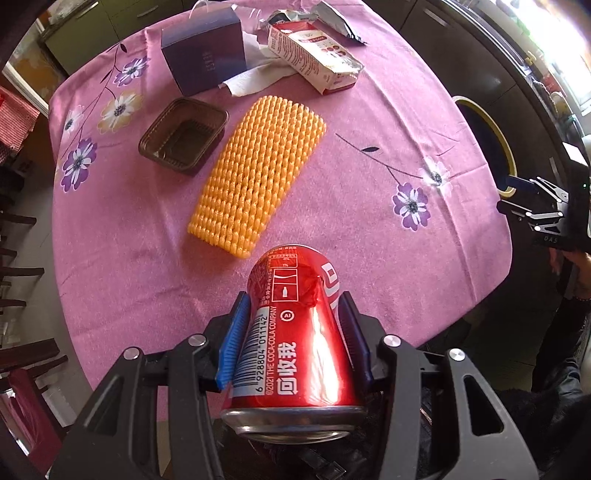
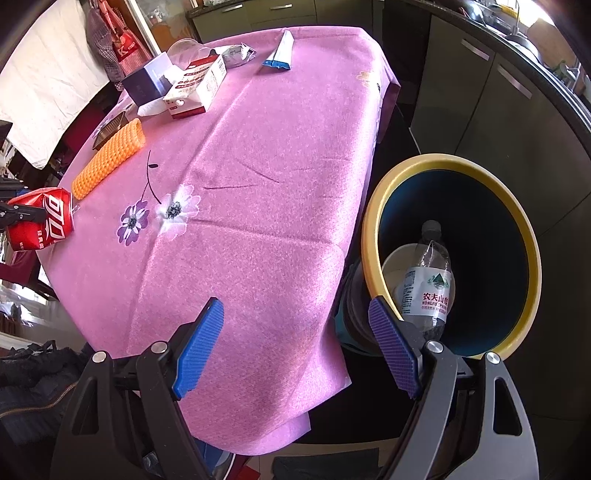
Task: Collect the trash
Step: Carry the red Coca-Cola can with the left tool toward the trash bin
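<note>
Partly done, judged from what lay where. Already in the yellow-rimmed bin (image 2: 454,258) beside the table: a clear water bottle (image 2: 428,280) and what looked like a pale paper cup or bowl (image 2: 393,271) under it, too hidden to name firmly.

In hand: a dented red cola can (image 1: 295,332), pinched at its sides between the blue pads of the left gripper (image 1: 293,332), over the near edge of the pink floral tablecloth (image 1: 369,184) and not yet at the bin. Right gripper (image 2: 295,347) spread wide with nothing between its pads, hovering over the table edge next to the bin.

Left on the cloth: an orange foam fruit net (image 1: 258,173), a brown plastic tray (image 1: 184,134), a dark purple box (image 1: 203,51), a crumpled white napkin (image 1: 251,79), a red-and-white carton (image 1: 314,59), a silver foil wrapper (image 1: 332,18), and a blue-and-white packet (image 2: 280,51) at the far edge. Most of the clearing still ahead.
</note>
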{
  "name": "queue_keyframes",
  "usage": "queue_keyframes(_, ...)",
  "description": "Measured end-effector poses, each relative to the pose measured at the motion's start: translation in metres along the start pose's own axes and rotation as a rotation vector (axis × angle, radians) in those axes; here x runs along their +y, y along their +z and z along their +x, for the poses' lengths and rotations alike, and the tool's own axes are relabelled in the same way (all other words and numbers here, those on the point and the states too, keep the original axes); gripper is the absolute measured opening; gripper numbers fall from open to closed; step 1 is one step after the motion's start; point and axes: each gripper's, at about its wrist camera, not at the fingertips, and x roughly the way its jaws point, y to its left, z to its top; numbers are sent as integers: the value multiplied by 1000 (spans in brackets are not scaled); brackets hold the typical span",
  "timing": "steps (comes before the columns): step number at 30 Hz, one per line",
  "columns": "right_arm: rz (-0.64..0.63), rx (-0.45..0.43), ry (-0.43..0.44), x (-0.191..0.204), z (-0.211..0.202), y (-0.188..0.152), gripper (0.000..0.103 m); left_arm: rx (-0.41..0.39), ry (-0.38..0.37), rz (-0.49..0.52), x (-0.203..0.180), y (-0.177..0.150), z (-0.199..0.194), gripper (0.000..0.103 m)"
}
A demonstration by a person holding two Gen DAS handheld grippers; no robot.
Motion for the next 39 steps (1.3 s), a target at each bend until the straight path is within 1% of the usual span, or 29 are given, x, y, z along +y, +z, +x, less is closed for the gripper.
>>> queue_keyframes(3,-2,8,1,-1,3,0,80,11,10,11,-1,-5,3,47)
queue_keyframes(5,-5,13,-1,-1,4,1,80,28,27,37,-5,-9,7,47)
queue_keyframes(10,-23,15,-1,5,4,5,80,141,47,81,-11,-22,36,46)
queue_keyframes(12,-30,13,0,9,3,6,80,167,50,90,-10,-24,46,46)
queue_keyframes(19,-44,20,-7,15,0,5,80,174,47,108,-11,-22,53,45)
queue_keyframes(25,-41,19,-2,14,1,5,80,140,40,95,-3,-10,45,45)
queue_keyframes(28,-37,17,0,12,1,5,80,105,40,113,-8,-1,31,45)
queue_keyframes(31,-24,-3,3,9,-6,5,80,69,35,144,-19,10,15,45)
queue_keyframes(34,4,-45,0,2,-22,0,80,17,22,205,-40,27,-4,45)
queue_keyframes(36,34,-82,-11,-7,-38,-7,80,-21,3,259,-62,46,-14,45)
queue_keyframes(39,97,-139,-39,-25,-65,-26,80,-66,-45,353,-109,76,-19,45)
